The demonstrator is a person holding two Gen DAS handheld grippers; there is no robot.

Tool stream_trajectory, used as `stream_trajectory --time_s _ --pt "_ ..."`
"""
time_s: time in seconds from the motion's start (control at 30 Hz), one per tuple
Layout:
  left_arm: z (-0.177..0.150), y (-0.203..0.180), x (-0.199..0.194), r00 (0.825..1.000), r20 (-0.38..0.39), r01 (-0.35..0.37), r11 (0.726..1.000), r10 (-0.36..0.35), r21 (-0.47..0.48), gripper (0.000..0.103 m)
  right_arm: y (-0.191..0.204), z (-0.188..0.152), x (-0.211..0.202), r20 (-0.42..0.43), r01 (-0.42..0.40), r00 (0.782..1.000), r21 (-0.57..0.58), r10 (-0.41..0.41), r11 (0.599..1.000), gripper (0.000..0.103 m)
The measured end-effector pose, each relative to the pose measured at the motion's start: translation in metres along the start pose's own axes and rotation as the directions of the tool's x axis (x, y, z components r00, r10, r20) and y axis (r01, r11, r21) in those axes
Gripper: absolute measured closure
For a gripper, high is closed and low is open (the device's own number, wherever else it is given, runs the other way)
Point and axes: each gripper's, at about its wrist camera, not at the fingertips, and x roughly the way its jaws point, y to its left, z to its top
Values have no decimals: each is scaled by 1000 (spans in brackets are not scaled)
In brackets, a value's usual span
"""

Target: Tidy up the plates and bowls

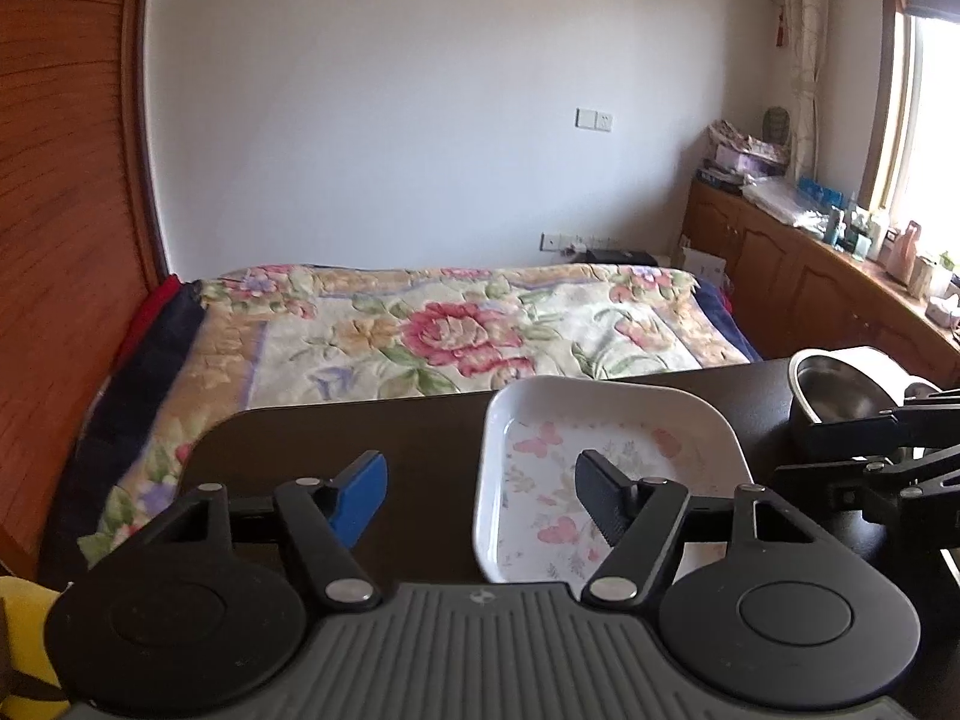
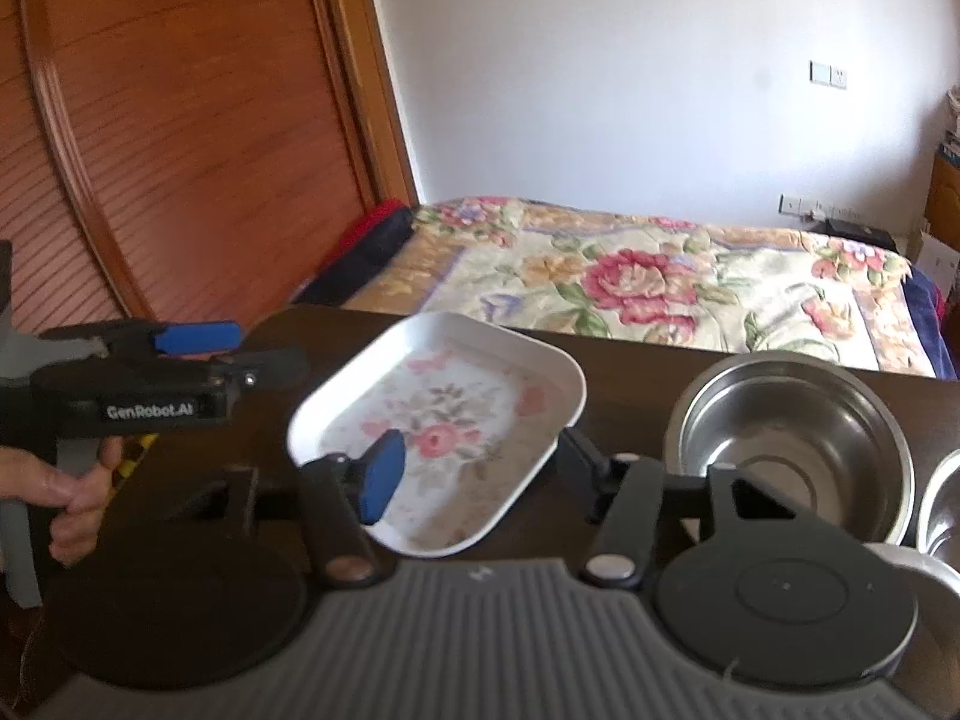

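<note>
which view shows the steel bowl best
The right wrist view: the round stainless steel bowl sits on the dark table, right of the white floral rectangular plate, its rim and inside nearly all visible. The left wrist view shows only part of it at the right edge, behind the right gripper.

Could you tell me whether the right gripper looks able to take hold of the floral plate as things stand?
Probably yes: the right gripper already straddles the near right edge of the floral plate, jaws apart, nothing between. The steel bowl sits clear to the right, and the left gripper hovers off left.
</note>
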Motion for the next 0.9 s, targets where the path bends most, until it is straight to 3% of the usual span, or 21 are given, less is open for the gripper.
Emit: stream_trajectory --time_s 0.3,0.57,0.9 --pt "2 -1 30 998 -64 18 1000 -18 -8 18 3 5 13 -42 -9 999 -24 8 1000 47" --pt "-1 7 42 997 -78 6 999 -10 -49 20 6 9 26 -91 10 996 -30 -13 999 47" --pt "-6 4 45 997 -81 -13 999 9 -47 29 11 6 35 -151 20 988 -48 -27 999 46"
